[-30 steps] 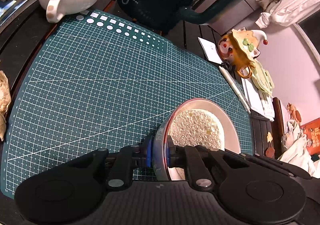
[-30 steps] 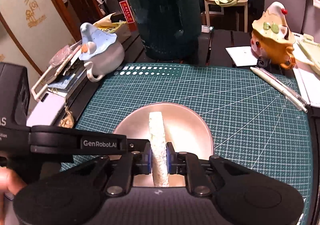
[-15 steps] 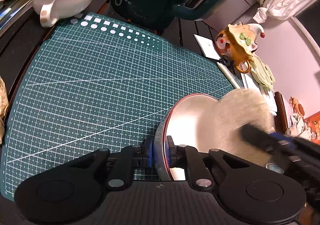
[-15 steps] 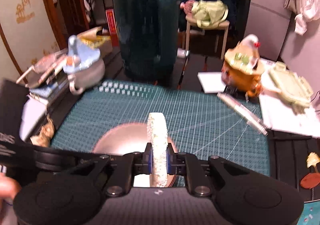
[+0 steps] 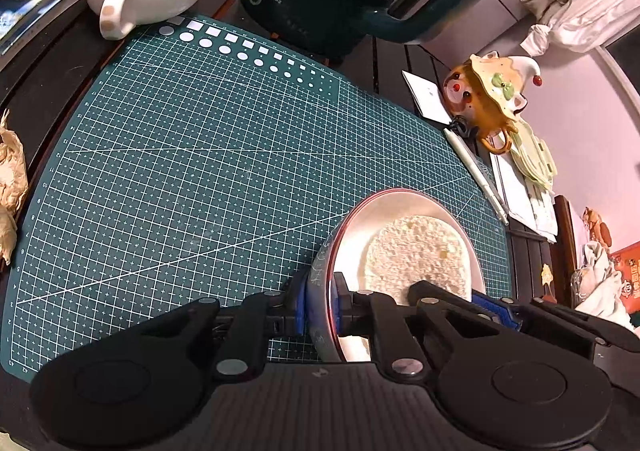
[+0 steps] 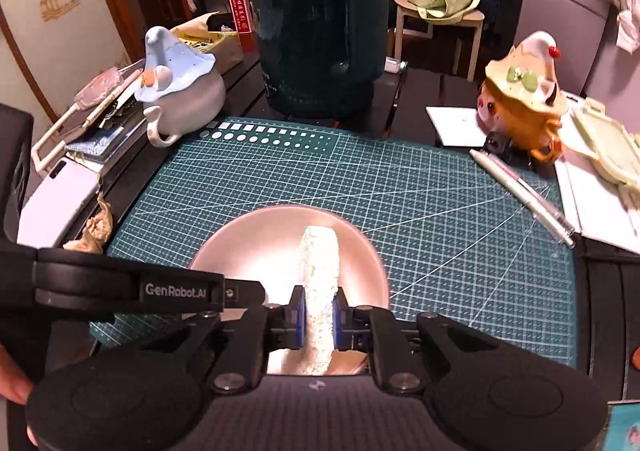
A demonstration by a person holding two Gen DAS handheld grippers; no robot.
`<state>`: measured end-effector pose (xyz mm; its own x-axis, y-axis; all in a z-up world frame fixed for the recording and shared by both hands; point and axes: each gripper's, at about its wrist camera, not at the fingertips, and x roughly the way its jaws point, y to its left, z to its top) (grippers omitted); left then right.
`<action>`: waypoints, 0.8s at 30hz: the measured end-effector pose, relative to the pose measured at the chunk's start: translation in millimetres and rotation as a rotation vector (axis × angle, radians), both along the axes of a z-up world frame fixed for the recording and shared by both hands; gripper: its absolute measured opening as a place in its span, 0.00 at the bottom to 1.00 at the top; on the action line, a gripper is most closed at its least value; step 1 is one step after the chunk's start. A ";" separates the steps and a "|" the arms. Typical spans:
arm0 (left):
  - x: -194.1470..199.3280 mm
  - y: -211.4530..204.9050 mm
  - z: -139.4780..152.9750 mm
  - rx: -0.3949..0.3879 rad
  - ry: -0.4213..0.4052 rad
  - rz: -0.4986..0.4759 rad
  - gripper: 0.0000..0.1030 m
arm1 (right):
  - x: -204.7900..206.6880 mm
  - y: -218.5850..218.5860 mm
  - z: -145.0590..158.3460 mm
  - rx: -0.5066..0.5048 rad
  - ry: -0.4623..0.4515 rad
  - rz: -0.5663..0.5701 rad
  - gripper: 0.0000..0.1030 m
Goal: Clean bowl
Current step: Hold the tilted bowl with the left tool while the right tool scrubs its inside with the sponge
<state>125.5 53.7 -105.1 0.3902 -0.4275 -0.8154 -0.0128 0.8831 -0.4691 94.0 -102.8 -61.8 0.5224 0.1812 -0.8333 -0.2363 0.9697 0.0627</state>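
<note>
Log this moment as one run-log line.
left gripper: jaws shut on pale round bowl rim | right gripper: jaws shut on white porous sponge, inside bowl | phase: wiping

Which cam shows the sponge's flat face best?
Left wrist: the sponge shows its broad porous face inside the bowl. Right wrist sees the sponge only edge-on, pinched in the right tool.

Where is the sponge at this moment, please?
The sponge is clamped on edge in the right gripper, inside the bowl near the cutting mat's front edge.
</note>
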 end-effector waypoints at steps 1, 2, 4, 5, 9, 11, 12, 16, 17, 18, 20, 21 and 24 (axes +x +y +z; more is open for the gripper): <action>0.6 -0.7 -0.1 0.000 0.000 0.000 0.11 | -1.6 -0.4 2.5 -0.009 -0.008 -0.003 0.11; 0.5 -0.8 0.0 0.001 -0.001 -0.001 0.11 | -3.7 -2.5 7.8 -0.015 -0.025 -0.009 0.11; 0.3 -1.1 0.0 0.002 0.000 0.001 0.11 | -6.5 -7.4 16.7 -0.002 -0.047 -0.021 0.11; 0.3 -1.4 0.0 0.003 0.000 0.002 0.11 | -9.0 -11.7 25.3 0.028 -0.064 -0.030 0.11; -0.7 -2.4 0.5 0.010 0.001 0.006 0.11 | -10.2 -16.3 36.1 0.102 -0.069 -0.025 0.11; -0.3 -2.7 0.5 0.010 0.001 0.007 0.11 | -7.5 -16.6 33.4 0.147 -0.035 -0.012 0.11; -0.1 -2.8 0.5 0.010 0.001 0.007 0.11 | -5.0 -14.0 26.2 0.162 0.003 -0.001 0.11; 0.9 -2.6 0.1 0.004 0.000 0.006 0.11 | 0.0 -6.3 6.3 0.143 0.057 -0.002 0.11; 1.3 -2.3 0.2 0.001 0.000 0.007 0.11 | 1.2 -4.6 1.3 0.130 0.065 -0.005 0.11; 1.5 -2.7 0.4 0.001 -0.002 0.005 0.11 | 1.8 -4.0 -1.3 0.096 0.057 -0.014 0.11; 1.8 -3.2 0.0 0.008 -0.001 0.003 0.11 | 0.6 -2.5 -2.2 0.025 0.029 -0.024 0.11; 1.9 -3.5 -0.2 0.011 -0.001 0.003 0.11 | -1.0 -2.3 0.2 0.009 0.016 -0.026 0.11; 2.2 -3.1 -0.5 0.006 0.004 0.004 0.12 | -8.7 -4.0 15.4 -0.019 -0.049 -0.032 0.11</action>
